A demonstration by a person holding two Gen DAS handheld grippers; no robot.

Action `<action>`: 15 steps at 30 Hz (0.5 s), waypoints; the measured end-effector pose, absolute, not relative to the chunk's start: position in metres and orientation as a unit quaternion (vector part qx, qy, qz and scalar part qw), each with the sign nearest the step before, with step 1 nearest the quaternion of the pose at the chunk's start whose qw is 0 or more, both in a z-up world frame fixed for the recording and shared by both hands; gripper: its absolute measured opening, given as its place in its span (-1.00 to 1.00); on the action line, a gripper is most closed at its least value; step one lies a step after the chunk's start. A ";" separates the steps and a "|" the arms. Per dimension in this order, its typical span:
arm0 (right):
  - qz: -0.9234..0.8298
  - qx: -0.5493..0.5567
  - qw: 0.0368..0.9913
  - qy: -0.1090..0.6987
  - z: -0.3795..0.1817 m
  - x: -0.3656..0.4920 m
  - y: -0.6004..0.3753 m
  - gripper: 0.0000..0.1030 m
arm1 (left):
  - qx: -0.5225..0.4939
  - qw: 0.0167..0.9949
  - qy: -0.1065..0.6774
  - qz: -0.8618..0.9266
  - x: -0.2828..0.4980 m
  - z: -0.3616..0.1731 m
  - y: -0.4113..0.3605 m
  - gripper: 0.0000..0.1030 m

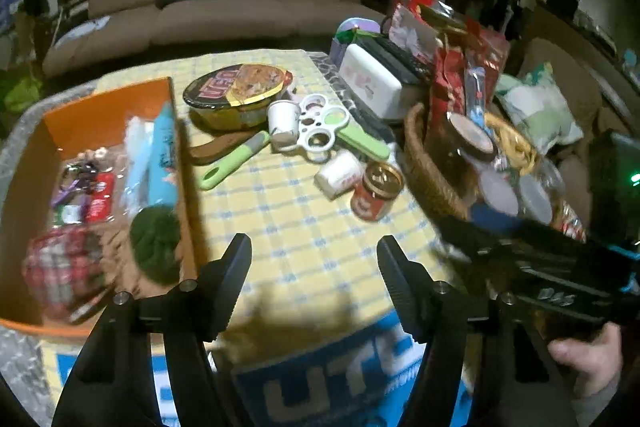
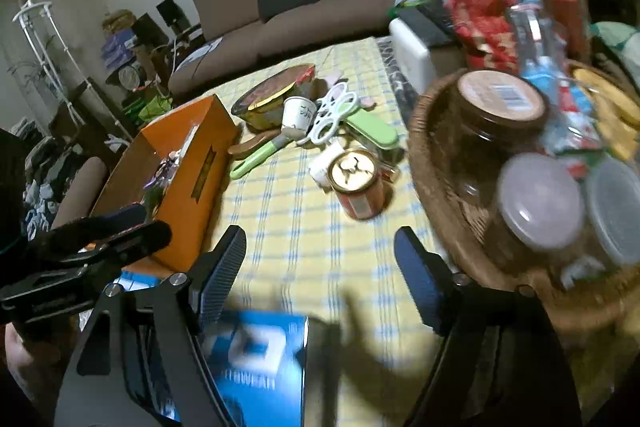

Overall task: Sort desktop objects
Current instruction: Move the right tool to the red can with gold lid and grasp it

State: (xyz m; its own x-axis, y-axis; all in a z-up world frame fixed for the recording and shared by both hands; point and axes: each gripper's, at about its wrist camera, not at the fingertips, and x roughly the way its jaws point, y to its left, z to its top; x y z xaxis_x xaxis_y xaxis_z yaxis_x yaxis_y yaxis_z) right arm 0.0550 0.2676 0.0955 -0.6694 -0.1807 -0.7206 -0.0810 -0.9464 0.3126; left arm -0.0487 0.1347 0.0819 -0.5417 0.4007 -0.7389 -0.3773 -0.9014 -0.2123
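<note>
Both tools hang released and empty over the near counter (image 1: 304,235): left tool (image 1: 314,283), right tool (image 2: 320,267). The red can (image 2: 358,183) stands upright just beyond, nearer the right tool, beside the basket (image 2: 440,187)

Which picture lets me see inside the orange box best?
The left wrist view. It looks down into the orange box, so the blue tube and packets inside show, though blurred. The right wrist view shows mostly the box's outer side, with only a glimpse of what is inside.
</note>
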 end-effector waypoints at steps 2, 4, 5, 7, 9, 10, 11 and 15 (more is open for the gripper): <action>-0.897 0.413 0.036 -0.152 0.088 0.033 0.263 0.13 | -0.420 0.224 -0.034 0.879 -0.059 0.082 0.130 0.51; -0.891 0.429 0.029 -0.143 0.076 0.012 0.257 0.10 | -0.411 0.222 -0.040 0.883 -0.063 0.083 0.126 0.65; -0.889 0.436 0.024 -0.138 0.070 0.004 0.255 0.09 | -0.410 0.226 -0.038 0.883 -0.064 0.082 0.125 0.65; -0.884 0.451 0.007 -0.121 0.059 -0.011 0.252 0.09 | -0.412 0.228 -0.036 0.881 -0.068 0.079 0.124 0.65; -0.887 0.453 -0.010 -0.092 0.053 -0.024 0.247 0.13 | -0.415 0.231 -0.038 0.879 -0.071 0.074 0.122 0.65; -0.888 0.455 -0.026 -0.068 0.052 -0.030 0.244 0.17 | -0.416 0.230 -0.039 0.879 -0.073 0.072 0.122 0.65; -0.886 0.459 -0.035 -0.054 0.050 -0.037 0.242 0.20 | -0.421 0.230 -0.039 0.876 -0.074 0.069 0.121 0.65; -0.888 0.457 -0.037 -0.028 0.046 -0.046 0.237 0.12 | -0.426 0.236 -0.051 0.872 -0.075 0.064 0.111 0.65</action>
